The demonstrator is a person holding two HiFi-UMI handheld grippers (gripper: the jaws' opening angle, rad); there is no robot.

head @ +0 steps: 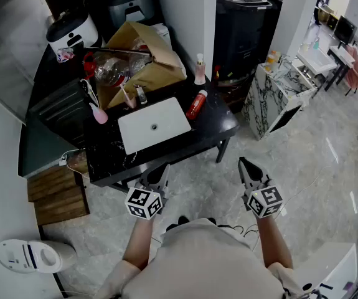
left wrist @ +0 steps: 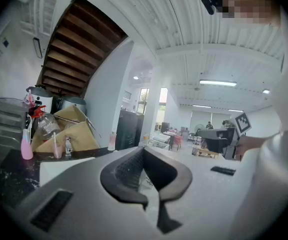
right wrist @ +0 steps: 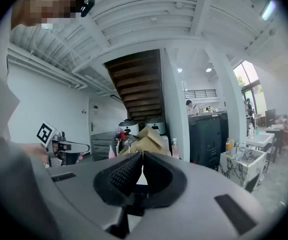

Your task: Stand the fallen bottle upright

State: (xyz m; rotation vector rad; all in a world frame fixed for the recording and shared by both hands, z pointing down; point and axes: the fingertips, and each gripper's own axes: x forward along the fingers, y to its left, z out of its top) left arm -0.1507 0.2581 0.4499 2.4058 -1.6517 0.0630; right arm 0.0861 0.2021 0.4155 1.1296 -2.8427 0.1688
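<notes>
A red bottle lies on its side on the black table, just right of a white board. Both grippers hover over the floor in front of the table, well short of the bottle. My left gripper is shut and holds nothing; in the left gripper view its jaws meet at the tips. My right gripper is also shut and empty, its pads pressed together. The red bottle does not show clearly in either gripper view.
A cardboard box full of clutter fills the table's back. A pink bottle stands upright behind the red one, another at the left. A marble cabinet stands to the right, wooden steps to the left.
</notes>
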